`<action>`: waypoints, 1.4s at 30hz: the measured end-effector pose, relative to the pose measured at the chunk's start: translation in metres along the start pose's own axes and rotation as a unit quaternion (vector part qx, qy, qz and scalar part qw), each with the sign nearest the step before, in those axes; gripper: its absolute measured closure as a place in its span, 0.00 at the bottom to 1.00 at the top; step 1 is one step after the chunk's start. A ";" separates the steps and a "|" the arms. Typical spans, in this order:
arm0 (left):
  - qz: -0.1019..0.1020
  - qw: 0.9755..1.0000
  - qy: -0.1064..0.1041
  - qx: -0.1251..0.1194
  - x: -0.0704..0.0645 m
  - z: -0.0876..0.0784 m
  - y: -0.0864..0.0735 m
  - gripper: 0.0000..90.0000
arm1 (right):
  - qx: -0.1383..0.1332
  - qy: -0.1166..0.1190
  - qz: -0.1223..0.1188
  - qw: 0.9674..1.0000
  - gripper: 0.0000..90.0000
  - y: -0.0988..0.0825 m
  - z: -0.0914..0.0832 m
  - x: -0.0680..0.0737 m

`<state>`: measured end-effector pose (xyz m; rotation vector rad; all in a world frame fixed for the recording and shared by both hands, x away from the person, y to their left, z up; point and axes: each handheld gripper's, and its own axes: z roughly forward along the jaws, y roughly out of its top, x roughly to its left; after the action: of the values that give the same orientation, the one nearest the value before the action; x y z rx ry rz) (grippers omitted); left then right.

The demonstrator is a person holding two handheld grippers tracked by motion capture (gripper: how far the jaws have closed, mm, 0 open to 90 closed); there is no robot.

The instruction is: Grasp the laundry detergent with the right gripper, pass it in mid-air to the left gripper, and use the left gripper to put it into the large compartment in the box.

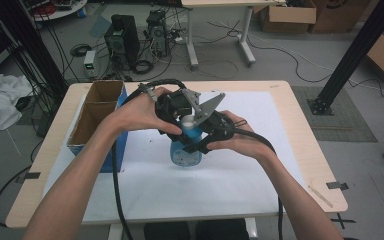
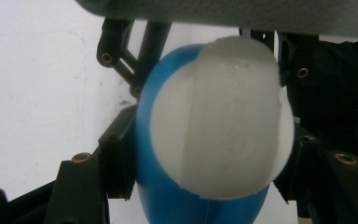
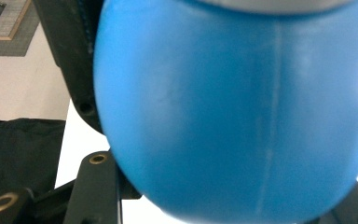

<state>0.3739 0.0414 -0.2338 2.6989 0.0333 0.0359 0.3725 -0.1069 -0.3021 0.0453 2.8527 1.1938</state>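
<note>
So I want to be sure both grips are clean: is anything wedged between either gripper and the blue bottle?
Nothing visible. The left gripper pinches the white cap directly, and the right gripper clamps the blue bottle body.

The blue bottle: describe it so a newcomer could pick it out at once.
On the white mat covering the table, right of the open cardboard box, stands the blue bottle. Both grippers clamp it, and its rounded white cap sets it apart.
</note>
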 end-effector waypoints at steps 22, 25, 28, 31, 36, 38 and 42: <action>0.000 1.000 0.007 -0.003 0.001 0.001 0.002 0.42 | -0.011 0.002 0.000 1.000 0.50 -0.003 0.000 -0.003; 0.001 1.000 0.008 -0.004 0.001 0.000 0.002 0.42 | -0.014 0.002 0.001 1.000 0.50 -0.003 0.000 -0.003; 0.001 1.000 0.008 -0.002 0.001 0.000 0.002 0.42 | -0.013 0.001 0.000 1.000 0.50 -0.003 0.000 -0.003; -0.001 1.000 0.007 -0.002 0.001 0.001 0.001 0.42 | -0.012 0.001 0.001 1.000 0.49 -0.003 0.001 -0.003; -0.001 1.000 0.009 -0.004 0.001 -0.001 0.001 0.42 | -0.018 0.000 0.004 1.000 0.49 -0.003 0.001 -0.003; -0.001 1.000 0.009 -0.006 0.001 -0.001 0.001 0.42 | -0.021 0.000 0.005 1.000 0.49 -0.003 0.000 -0.003; -0.001 1.000 0.009 -0.001 0.001 0.000 0.001 0.42 | -0.022 0.002 0.006 1.000 0.48 -0.003 0.000 -0.004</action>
<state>0.3745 0.0407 -0.2334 2.6974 0.0423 0.0602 0.3761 -0.1091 -0.3047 0.0589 2.8323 1.2598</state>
